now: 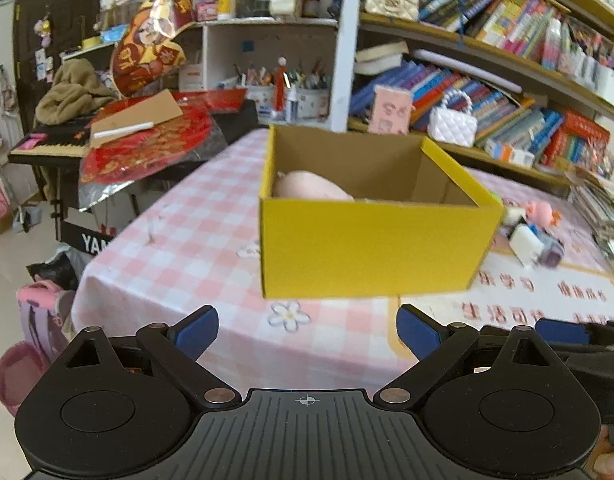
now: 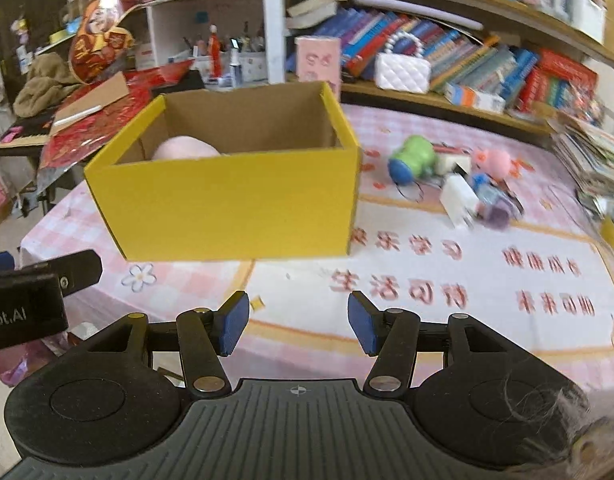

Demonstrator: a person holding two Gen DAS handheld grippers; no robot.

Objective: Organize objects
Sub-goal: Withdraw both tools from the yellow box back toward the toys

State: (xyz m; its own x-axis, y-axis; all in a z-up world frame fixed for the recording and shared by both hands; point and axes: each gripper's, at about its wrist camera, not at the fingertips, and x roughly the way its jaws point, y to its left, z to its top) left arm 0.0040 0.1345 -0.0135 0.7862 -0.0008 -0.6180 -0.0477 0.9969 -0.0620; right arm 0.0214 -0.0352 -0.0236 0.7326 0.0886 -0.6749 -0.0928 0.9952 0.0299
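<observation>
Both grippers empty, fingers spread: left gripper (image 1: pixel 307 330), right gripper (image 2: pixel 298 322). Yellow box (image 2: pixel 227 196) sits straight ahead of the fingers; loose toys (image 2: pixel 459 178) lie ahead and right. Best bet: swing right fingers over one toy, straddle it squarely, then close.

The left gripper (image 1: pixel 307 330) points forward and downward, its blue-padded jaws spread wide with nothing between them. The right gripper (image 2: pixel 298 328) sits just beside it, angled down the same way, jaws parted less widely and also empty. A fingertip (image 1: pixel 611 462) shows at the left gripper's lower edge.
</observation>
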